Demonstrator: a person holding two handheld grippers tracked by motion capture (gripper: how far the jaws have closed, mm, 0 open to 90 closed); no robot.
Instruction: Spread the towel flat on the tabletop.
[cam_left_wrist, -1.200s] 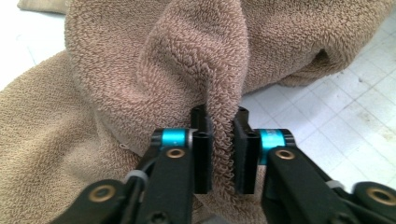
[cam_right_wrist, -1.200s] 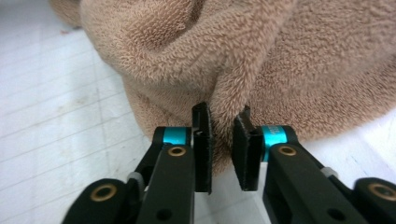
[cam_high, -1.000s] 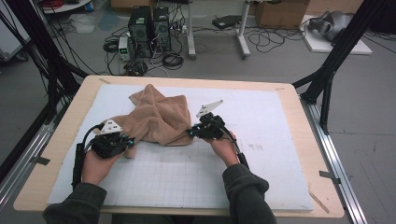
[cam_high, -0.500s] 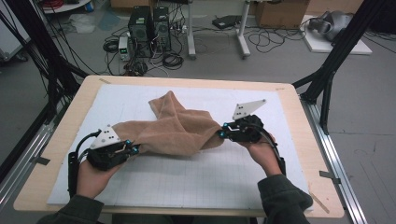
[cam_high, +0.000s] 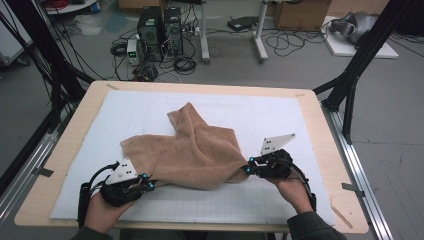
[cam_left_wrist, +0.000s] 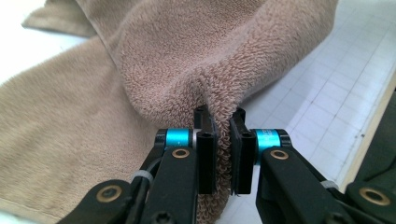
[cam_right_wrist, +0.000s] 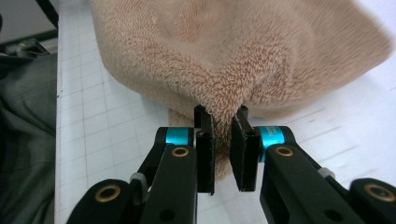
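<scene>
Towel (cam_high: 192, 155) spread crumpled across middle of white gridded mat (cam_high: 280, 115) on worktop (cam_high: 320, 130) — bare mat on all sides, widest at far end. No readable writing. Left gripper (cam_high: 149, 186) jaws pinched shut on towel's near-left edge; right gripper (cam_high: 248, 170) jaws clamped on its near-right edge — cloth sags between them.

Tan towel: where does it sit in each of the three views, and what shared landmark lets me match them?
High view: the tan towel lies crumpled mid-table, stretched between the left gripper and the right gripper.
Left gripper view: towel across the upper left and centre, a fold pinched in the jaws.
Right gripper view: towel across the top, a fold pinched in the jaws.
Shared landmark: the white gridded mat under it.
</scene>
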